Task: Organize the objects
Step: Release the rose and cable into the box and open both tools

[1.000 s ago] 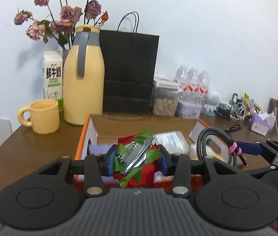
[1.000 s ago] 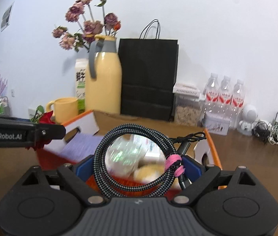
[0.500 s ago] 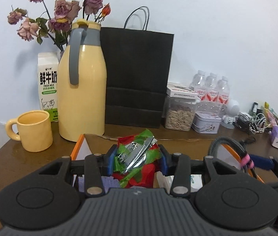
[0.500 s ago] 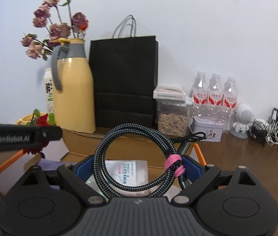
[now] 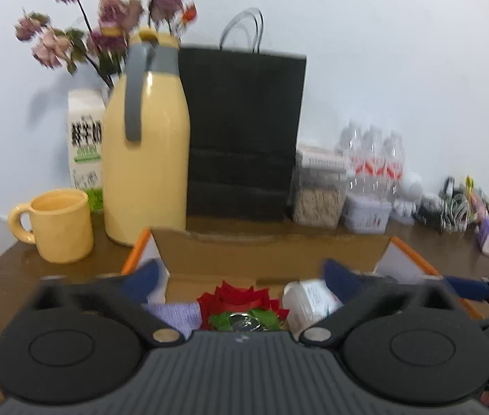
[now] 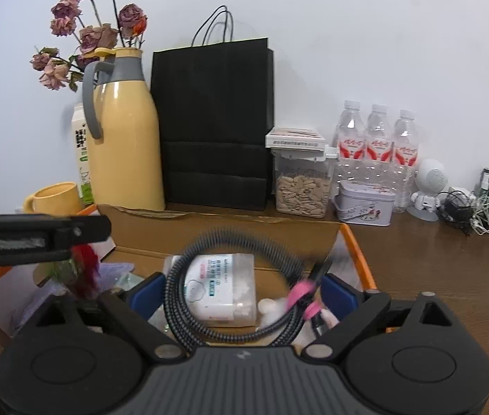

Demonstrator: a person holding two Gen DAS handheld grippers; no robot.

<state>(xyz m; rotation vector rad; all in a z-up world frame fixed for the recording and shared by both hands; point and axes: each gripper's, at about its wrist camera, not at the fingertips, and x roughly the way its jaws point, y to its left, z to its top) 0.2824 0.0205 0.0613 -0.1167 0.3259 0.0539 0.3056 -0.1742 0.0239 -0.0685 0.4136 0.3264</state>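
The cardboard box [image 5: 272,245] with orange edges lies open under both grippers. My left gripper [image 5: 241,278] is over it, jaws opening wide. A red and green bundle with a metal clip [image 5: 242,307] lies loose in the box below them, beside a purple cloth [image 5: 178,313] and a white packet [image 5: 308,299]. My right gripper [image 6: 243,291] is opening too. The coiled braided cable [image 6: 174,294] with a pink tie [image 6: 301,297] sits blurred between its blue pads and over the white packet [image 6: 223,287]; the pads do not press on it.
Behind the box [image 6: 209,228] stand a yellow jug [image 6: 125,145], a black paper bag [image 6: 215,121], a yellow mug [image 5: 61,224], a milk carton [image 5: 85,141], a seed jar [image 6: 301,180], a tin [image 6: 363,205] and water bottles [image 6: 379,145]. Loose cables [image 6: 476,209] lie at the right.
Both grippers opened. The red and green bundle dropped from the left jaws into the box. The cable coil came loose from the right pads and sank toward the box.
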